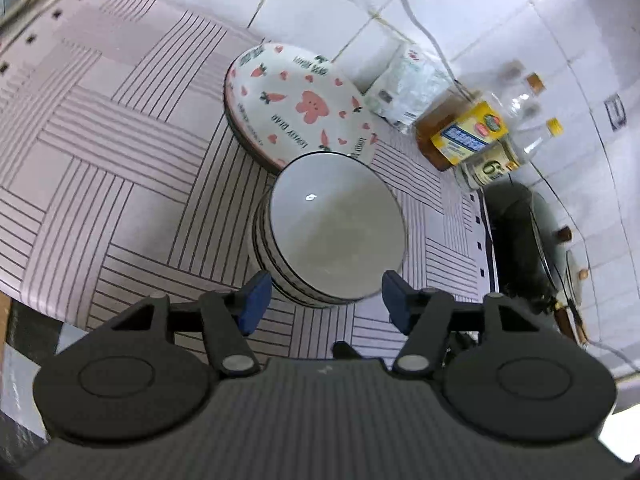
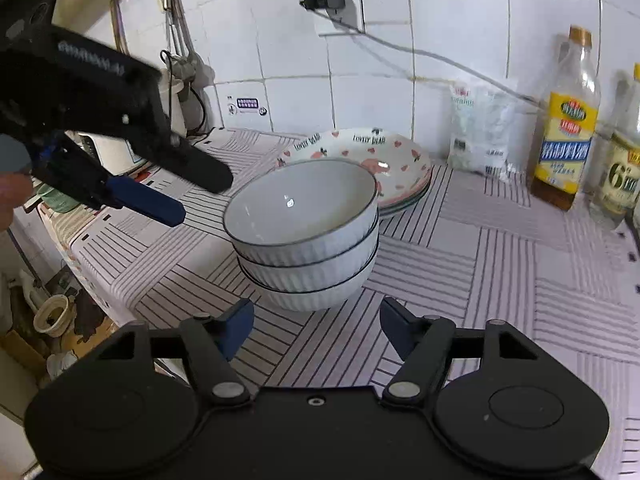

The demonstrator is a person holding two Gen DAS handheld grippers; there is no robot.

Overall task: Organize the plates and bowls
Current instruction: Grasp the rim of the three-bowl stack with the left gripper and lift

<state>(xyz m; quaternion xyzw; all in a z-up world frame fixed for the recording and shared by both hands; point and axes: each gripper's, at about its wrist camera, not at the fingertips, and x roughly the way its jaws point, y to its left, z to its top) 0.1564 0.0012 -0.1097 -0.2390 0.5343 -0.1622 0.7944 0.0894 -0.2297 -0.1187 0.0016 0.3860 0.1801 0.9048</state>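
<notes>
A stack of three white ribbed bowls [image 1: 336,232] with dark rims stands on the striped counter; it also shows in the right wrist view [image 2: 304,236]. Behind it lies a stack of plates [image 1: 300,104], the top one printed with pink hearts and carrots; the plates also show in the right wrist view [image 2: 396,160]. My left gripper [image 1: 326,300] is open and empty, above the near side of the bowls; it also shows in the right wrist view [image 2: 192,196], left of the bowls. My right gripper [image 2: 316,326] is open and empty, just in front of the bowl stack.
Oil and vinegar bottles [image 2: 564,128] and a plastic bag [image 2: 480,128] stand at the tiled wall to the right. A dark pan with a glass lid [image 1: 520,236] sits right of the bowls. The counter's left edge [image 2: 92,280] drops to floor clutter. A cable [image 2: 420,56] runs along the wall.
</notes>
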